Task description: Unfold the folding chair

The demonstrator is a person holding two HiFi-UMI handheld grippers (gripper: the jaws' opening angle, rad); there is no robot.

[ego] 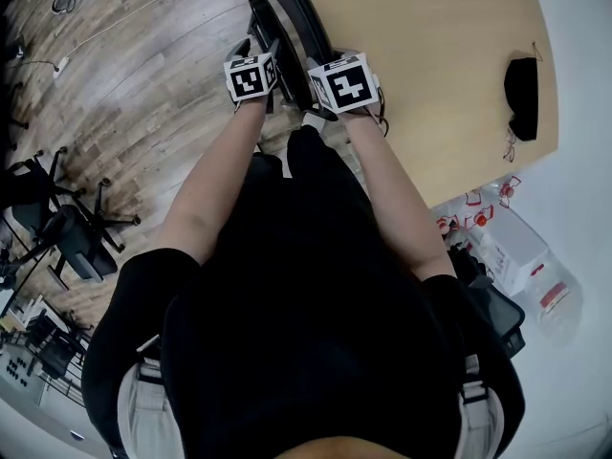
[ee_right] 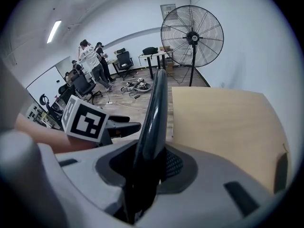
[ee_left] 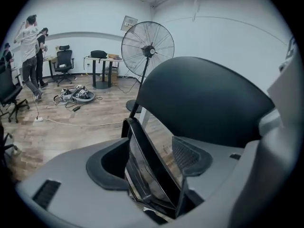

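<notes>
At upper centre, the folding chair (ego: 287, 12) stood folded beside a table (ego: 449, 55). The right gripper (ee_right: 148, 167) clamped its backrest (ee_right: 156, 108), apparently steadying it; the left gripper (ee_left: 149, 163) held its jaws apart around the seat (ee_left: 140, 148), unclamped.

Room left, blocked right
Passage right of the black folding chair (ego: 296, 8) is closed by a light wooden tabletop (ego: 430, 65); brown plank floor (ego: 143, 75) is left open leftward.

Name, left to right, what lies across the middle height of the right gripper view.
Person's forearm → left gripper → folding chair, edge-on between this view's own jaws → wooden table.
</notes>
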